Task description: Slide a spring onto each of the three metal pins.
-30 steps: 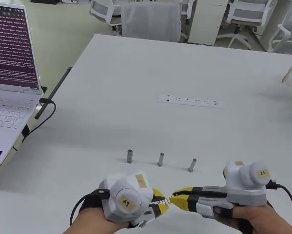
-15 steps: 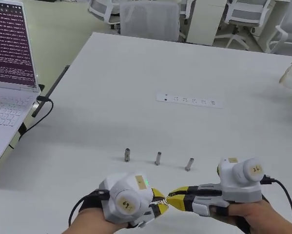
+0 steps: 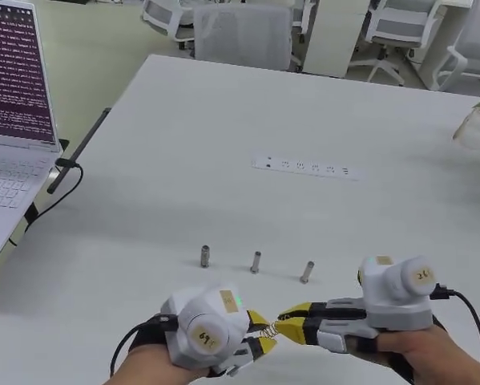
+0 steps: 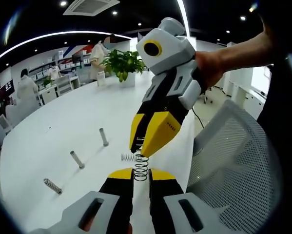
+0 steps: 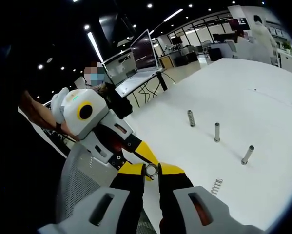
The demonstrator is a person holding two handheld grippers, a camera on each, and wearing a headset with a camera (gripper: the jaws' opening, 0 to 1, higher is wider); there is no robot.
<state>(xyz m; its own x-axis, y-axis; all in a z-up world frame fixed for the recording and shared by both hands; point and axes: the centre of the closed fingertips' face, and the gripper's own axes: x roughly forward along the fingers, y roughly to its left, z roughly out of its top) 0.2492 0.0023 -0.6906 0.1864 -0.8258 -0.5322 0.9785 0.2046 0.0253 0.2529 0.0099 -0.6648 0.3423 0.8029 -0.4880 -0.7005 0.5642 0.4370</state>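
Three short metal pins stand in a row on the white table (image 3: 183,128). The left pin (image 3: 205,256) carries a coiled spring; the middle pin (image 3: 256,261) and right pin (image 3: 307,272) are bare. Near the table's front edge my left gripper (image 3: 264,335) and right gripper (image 3: 286,322) meet tip to tip. A small spring (image 4: 141,165) stands between the left jaws, and the right gripper (image 4: 142,148) pinches its upper end. From the right gripper (image 5: 151,170) the same spring (image 5: 151,170) shows end-on as a ring. A second loose spring (image 5: 216,185) lies on the table nearby.
An open laptop (image 3: 7,136) sits at the left edge with a black cable (image 3: 63,180) trailing beside it. A white power strip (image 3: 304,168) lies beyond the pins. Office chairs (image 3: 248,36) stand past the far edge. A mesh chair (image 4: 233,161) is close behind the grippers.
The head camera has shifted a little. Both grippers stay tip to tip on the spring, and the right one has edged slightly left.
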